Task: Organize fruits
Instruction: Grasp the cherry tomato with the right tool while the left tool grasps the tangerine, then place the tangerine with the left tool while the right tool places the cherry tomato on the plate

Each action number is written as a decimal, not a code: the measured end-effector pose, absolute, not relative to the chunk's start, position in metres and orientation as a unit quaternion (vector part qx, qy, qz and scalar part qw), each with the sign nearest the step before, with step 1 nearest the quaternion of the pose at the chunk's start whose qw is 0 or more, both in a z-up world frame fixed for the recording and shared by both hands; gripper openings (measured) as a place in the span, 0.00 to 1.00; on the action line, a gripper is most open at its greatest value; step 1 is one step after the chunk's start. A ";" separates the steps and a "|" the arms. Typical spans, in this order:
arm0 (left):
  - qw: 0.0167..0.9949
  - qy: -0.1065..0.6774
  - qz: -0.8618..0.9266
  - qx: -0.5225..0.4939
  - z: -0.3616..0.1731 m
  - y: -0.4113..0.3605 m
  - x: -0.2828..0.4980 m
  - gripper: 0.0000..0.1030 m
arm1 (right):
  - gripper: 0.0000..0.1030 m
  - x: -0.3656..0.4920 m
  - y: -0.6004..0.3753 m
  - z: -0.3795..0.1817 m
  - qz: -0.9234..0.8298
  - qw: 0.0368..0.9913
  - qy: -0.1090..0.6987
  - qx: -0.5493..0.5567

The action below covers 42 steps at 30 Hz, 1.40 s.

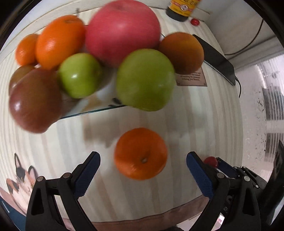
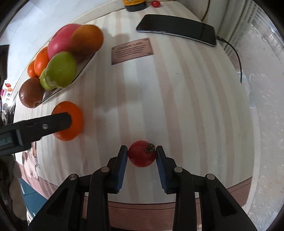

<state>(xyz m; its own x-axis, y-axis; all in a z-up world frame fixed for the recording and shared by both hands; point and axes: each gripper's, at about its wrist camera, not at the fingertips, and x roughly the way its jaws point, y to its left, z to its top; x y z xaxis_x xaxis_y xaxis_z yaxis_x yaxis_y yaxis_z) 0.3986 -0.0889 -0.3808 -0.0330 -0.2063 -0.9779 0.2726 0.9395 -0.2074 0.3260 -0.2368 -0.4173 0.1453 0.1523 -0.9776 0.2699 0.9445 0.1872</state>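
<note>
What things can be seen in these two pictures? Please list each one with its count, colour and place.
oranges on tray: at least three, orange, back and left of pile
loose orange: one, orange, on tablecloth between left tongs' fingers
apples: one pink-red, two green, at least one dark red, on tray
small red fruit: one, red, gripped
tray: one, white, far left
phone: one, black, far right, cable attached
plaque: one, brown, on tablecloth
jar: one, dark, yellow label, far edge
left tongs: open
right tongs: shut on small red fruit
</note>
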 end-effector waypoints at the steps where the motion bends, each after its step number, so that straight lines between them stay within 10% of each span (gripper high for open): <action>1: 0.694 0.698 -0.175 0.027 -0.383 -0.092 0.399 0.88 | 0.34 0.326 -0.238 -0.417 -0.041 0.740 0.652 0.162; 6: 0.694 0.697 -0.171 0.050 -0.390 -0.093 0.400 0.60 | 0.34 0.328 -0.237 -0.417 -0.040 0.742 0.649 0.165; 42: 0.702 0.707 -0.083 -0.028 -0.378 0.052 0.365 0.60 | 0.34 0.354 -0.171 -0.415 0.069 0.741 0.654 0.138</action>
<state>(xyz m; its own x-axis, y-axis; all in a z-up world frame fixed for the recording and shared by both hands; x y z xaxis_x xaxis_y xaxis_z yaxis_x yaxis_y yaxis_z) 0.3650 0.0521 -0.3776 -0.0141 -0.1554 -0.9878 0.0763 0.9848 -0.1560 0.3543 -0.1706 -0.4149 0.1357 0.2824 -0.9496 0.0781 0.9525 0.2944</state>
